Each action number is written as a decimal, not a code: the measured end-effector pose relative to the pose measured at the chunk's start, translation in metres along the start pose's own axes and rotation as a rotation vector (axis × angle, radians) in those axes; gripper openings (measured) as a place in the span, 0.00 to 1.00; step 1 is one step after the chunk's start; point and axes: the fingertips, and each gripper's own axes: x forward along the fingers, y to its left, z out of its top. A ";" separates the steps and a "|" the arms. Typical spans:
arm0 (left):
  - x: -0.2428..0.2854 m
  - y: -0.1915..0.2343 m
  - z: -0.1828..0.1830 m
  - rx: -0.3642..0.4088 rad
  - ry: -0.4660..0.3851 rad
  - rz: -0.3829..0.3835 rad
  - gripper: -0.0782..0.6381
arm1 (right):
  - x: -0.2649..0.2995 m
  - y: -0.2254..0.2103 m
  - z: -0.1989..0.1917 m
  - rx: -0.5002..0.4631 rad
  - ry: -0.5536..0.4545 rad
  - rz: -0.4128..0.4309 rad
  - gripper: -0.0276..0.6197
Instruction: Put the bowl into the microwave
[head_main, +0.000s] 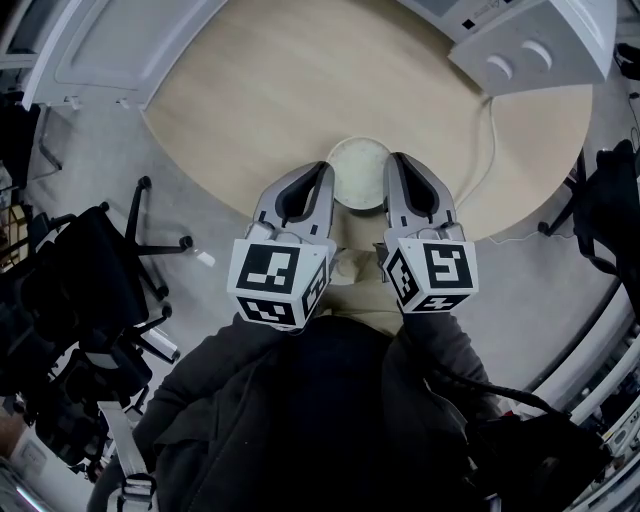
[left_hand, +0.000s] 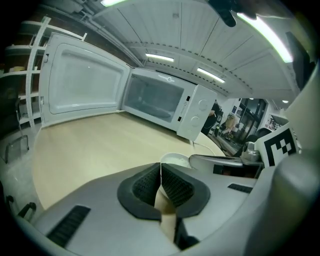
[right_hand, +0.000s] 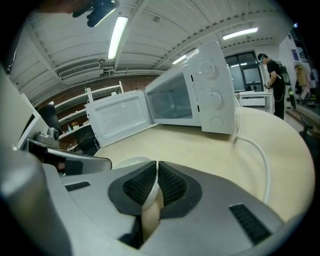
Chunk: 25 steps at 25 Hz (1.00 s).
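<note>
Clamped on bowl (head_main: 358, 172) rim with left gripper (left_hand: 160, 172) and right gripper (right_hand: 156, 172); not yet loaded into open microwave (right_hand: 192, 95) ahead.

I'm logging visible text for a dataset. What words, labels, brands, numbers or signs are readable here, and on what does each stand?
No text can be read in any view.
Microwave control panel: no legible print by the knobs.
Small dark label on the microwave's top: too small to read.
Left marker cube and right marker cube: black-and-white square patterns, not letters.
</note>
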 end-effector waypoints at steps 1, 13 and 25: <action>0.001 -0.001 0.000 0.016 -0.001 0.001 0.13 | 0.000 -0.001 0.000 -0.003 -0.002 0.000 0.07; 0.014 0.005 0.006 0.002 -0.022 0.005 0.15 | 0.006 0.000 0.005 0.003 -0.007 0.017 0.07; 0.004 0.003 0.044 -0.037 -0.012 -0.024 0.13 | -0.001 0.005 0.040 0.018 -0.036 -0.017 0.07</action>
